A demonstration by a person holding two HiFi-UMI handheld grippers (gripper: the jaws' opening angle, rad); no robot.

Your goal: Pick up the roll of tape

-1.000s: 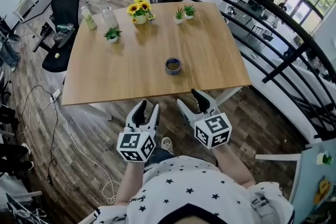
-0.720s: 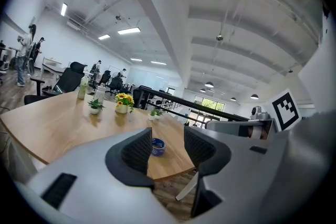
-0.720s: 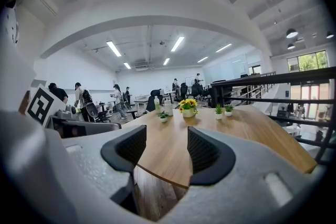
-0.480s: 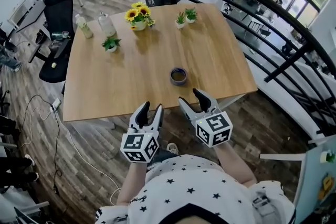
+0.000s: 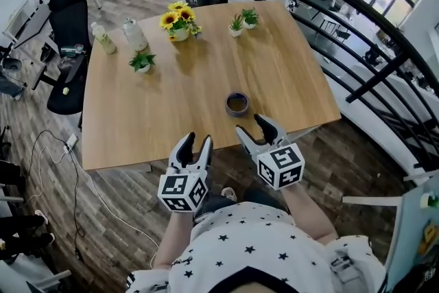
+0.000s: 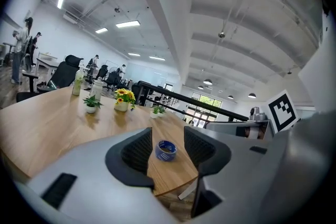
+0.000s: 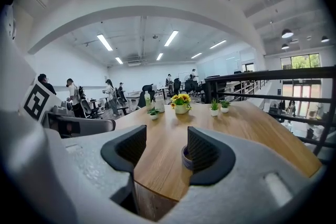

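A blue roll of tape [image 5: 237,104] lies flat on the wooden table [image 5: 171,99], near its front edge. My right gripper [image 5: 254,129] is open just short of that edge, a little nearer than the tape. My left gripper [image 5: 193,144] is open too, to the left and off the table. In the left gripper view the tape [image 6: 166,150] shows between the jaws, well ahead of my left gripper [image 6: 167,147]. In the right gripper view the tape [image 7: 185,157] peeks out from behind the right jaw of my right gripper [image 7: 165,148].
At the table's far side stand a sunflower pot [image 5: 178,21], three small potted plants [image 5: 142,62] [image 5: 236,25] [image 5: 250,18] and two bottles [image 5: 103,38] [image 5: 134,35]. A black railing [image 5: 357,31] runs along the right. Office chairs [image 5: 68,24] stand at the left.
The table and tape have drawn nearer to me in the head view. Both grippers have come closer to the table's front edge, their jaws as wide apart as before.
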